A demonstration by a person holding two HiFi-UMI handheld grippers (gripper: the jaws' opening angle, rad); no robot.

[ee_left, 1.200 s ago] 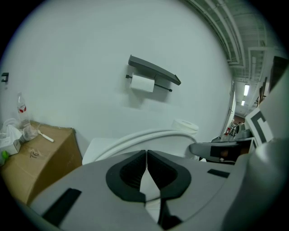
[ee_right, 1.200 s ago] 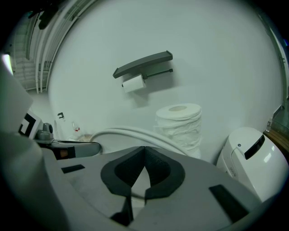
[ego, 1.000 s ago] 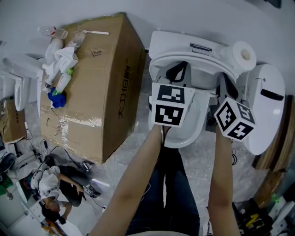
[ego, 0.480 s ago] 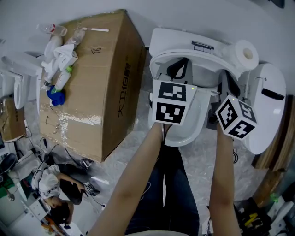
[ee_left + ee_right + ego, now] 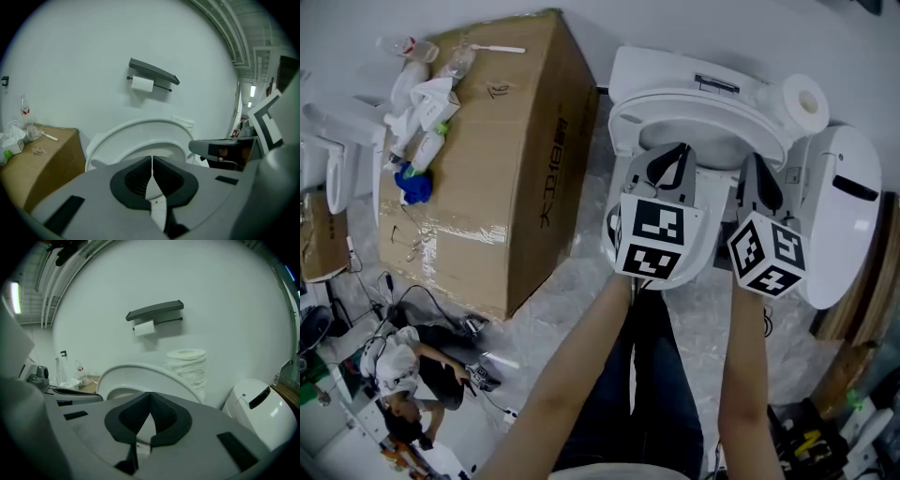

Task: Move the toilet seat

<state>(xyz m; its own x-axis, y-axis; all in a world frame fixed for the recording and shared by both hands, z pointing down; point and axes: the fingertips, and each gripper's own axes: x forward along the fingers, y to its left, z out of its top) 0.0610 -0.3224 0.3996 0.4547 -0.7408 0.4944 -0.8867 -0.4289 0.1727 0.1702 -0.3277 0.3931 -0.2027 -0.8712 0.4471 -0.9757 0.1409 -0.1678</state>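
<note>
Left gripper jaws clenched tip to tip on nothing, right gripper jaws likewise clenched and empty, white oval plastic toilet seat tilted up just ahead of both

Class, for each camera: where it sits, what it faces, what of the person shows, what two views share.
Head view: on the head, steeply down at the toilet seat; both forearms, left gripper, right gripper show.
Left gripper view: on the left gripper, facing the wall over its shut jaws.
Right gripper view: on the right gripper, same wall, shut jaws.
Both share the paper holder.
</note>
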